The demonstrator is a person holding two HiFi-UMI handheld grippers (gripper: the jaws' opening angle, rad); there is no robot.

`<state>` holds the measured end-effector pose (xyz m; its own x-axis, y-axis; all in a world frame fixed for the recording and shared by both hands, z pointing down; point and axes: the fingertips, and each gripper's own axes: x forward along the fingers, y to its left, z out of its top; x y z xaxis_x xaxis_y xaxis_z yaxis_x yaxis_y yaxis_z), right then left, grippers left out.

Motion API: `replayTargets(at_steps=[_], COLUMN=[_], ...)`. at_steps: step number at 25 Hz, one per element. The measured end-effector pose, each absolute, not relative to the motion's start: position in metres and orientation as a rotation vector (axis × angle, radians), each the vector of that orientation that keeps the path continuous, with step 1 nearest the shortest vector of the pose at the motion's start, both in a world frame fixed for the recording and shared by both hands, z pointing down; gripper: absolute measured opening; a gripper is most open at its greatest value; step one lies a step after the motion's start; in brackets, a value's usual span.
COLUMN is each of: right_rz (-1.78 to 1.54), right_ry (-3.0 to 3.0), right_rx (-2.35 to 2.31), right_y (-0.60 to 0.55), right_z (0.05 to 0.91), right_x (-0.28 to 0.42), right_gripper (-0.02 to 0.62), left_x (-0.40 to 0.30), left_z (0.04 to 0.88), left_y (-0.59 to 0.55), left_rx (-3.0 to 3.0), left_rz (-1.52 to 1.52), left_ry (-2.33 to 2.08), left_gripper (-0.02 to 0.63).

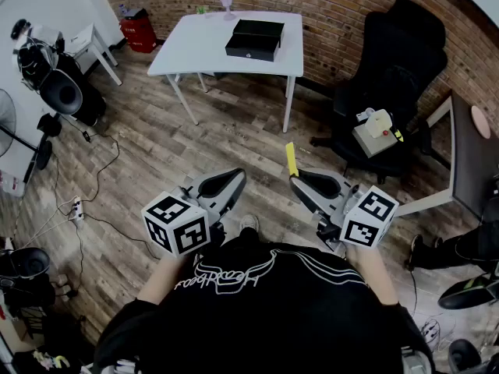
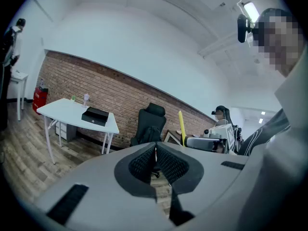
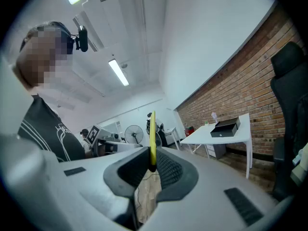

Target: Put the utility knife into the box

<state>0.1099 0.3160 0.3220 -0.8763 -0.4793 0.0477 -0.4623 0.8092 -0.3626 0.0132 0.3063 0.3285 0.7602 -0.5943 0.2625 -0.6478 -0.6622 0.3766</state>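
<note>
**Knife in the right tongs, box well away on the table**

My right tongs [image 3: 152,163] are clamped on the yellow utility knife [image 3: 152,137]. The pads press on its lower end, and the rest of it stands up past the jaw tips. In the head view the knife points forward and away from my chest, over the wood floor [image 1: 226,135].

My left tongs [image 2: 155,151] have their ribbed pads together at the tips, with nothing between them. I hold both tools low, close in front of my black shirt [image 1: 265,310]. They sit side by side but apart, each with its marker cube toward me.

The black box [image 1: 255,39] lies on the white table [image 1: 195,53] across the room, against the brick wall [image 1: 335,6]. It sits toward the table's right end, its lid down as far as I can see. The knife is well apart from it, with open floor between.

A black office chair [image 1: 398,61] stands to the right of the table with a small pale object on its seat. Cables trail over the floor at my left.
</note>
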Motion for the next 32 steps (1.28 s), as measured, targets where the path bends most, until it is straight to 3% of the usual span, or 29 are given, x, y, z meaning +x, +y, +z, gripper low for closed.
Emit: replayTargets(at_steps=[15,32], right_rz=[-0.527,-0.764], right_ry=[2.973,2.951], right_rx=[-0.855,-0.937], right_y=[0.304,0.177], right_z=[0.317,0.372], right_x=[0.121,0.104], right_gripper=[0.052,0.052], left_x=[0.019,0.015], left_z=[0.327,0.384], left_y=[0.3,0.167], left_rx=[2.523,2.423], left_rz=[0.112,0.18], left_ry=[-0.937,-0.823], left_gripper=[0.032,0.032])
